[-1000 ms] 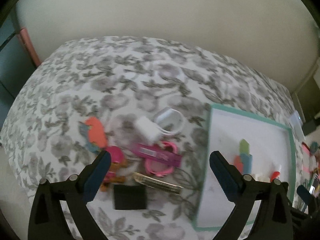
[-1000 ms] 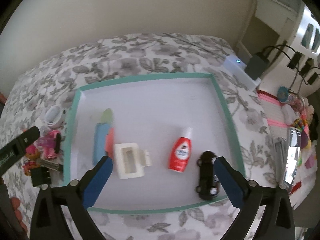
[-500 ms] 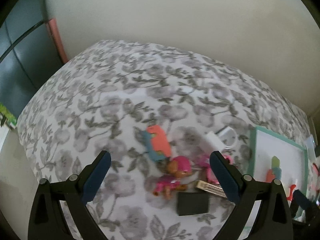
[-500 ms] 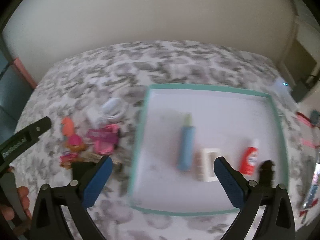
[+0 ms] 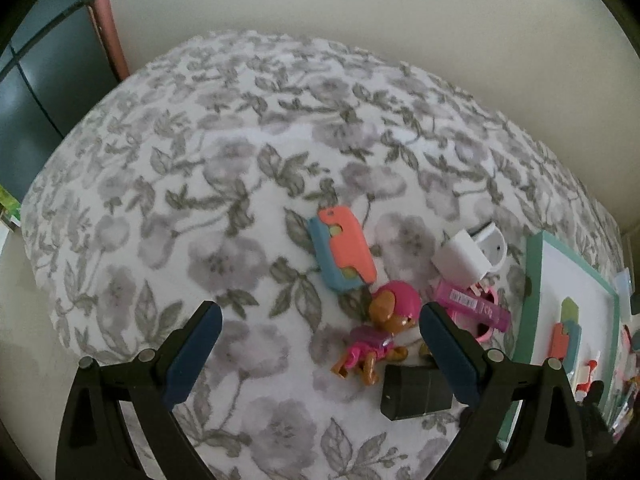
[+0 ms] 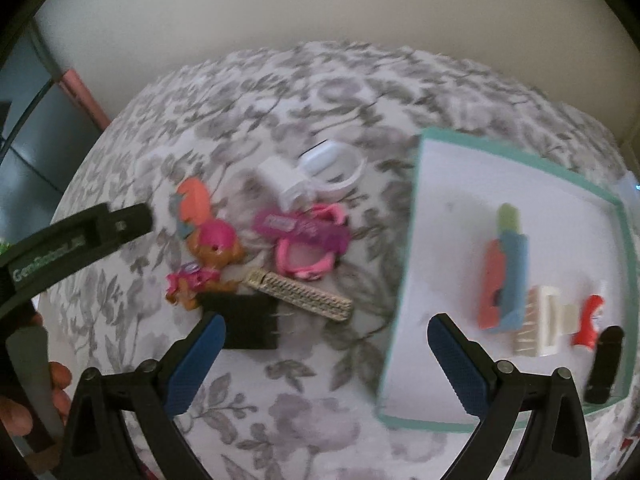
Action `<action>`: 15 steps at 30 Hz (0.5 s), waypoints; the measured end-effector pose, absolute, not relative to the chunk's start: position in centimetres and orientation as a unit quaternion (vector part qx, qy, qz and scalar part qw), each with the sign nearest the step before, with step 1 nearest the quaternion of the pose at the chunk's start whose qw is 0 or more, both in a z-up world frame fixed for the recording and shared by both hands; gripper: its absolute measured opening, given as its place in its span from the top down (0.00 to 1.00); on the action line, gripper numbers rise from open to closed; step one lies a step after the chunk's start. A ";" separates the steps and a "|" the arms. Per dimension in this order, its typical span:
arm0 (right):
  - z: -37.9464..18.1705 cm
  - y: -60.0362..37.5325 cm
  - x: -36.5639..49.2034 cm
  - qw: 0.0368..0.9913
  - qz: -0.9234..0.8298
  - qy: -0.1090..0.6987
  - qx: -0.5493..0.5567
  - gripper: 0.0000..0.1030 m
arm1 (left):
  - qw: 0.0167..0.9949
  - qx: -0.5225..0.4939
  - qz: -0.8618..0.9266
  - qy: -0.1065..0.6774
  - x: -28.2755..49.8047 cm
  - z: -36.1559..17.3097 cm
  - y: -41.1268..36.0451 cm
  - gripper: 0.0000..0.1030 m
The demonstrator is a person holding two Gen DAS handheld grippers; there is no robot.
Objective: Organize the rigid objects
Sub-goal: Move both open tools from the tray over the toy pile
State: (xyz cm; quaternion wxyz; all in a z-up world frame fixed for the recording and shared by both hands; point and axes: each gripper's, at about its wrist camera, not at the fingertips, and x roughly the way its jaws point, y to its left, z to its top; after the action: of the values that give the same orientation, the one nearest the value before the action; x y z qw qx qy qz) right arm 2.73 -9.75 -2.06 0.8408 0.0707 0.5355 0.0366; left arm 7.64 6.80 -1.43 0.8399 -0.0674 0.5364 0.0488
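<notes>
A pile of small objects lies on the floral cloth: an orange-and-blue toy knife, a pink dog figure, a black box, a white charger, a purple tube. My left gripper is open and empty, above the cloth just left of the dog figure. My right gripper is open and empty, between the pile and the teal-rimmed white tray. The tray holds another toy knife, a white clip, a red bottle and a black toy car. A gold comb and pink ring lie in the pile.
The floral-covered surface ends at a cream wall behind and drops off at the left. A dark cabinet with a pink edge stands at far left. The left gripper's arm shows in the right wrist view, with a hand below it.
Both grippers have swung left, away from the tray toward the pile. The left view now shows mostly bare cloth; the right view now shows the pile and the tray together.
</notes>
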 end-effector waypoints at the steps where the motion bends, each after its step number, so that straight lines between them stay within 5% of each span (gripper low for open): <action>1: -2.4 -9.3 2.8 0.838 0.042 0.539 0.069 0.01 | 0.839 -0.069 0.048 0.538 7.7 -1.5 6.8 0.04; 15: -4.9 -6.2 3.1 0.813 0.065 0.576 0.053 0.04 | 0.809 -0.086 0.058 0.578 8.2 -4.5 8.2 0.04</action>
State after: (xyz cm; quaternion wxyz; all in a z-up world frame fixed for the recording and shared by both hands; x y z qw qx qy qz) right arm 3.07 -6.22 -4.93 0.8132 0.0526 0.5760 0.0647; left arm 8.23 8.19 -4.48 0.8094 -0.0862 0.5780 0.0582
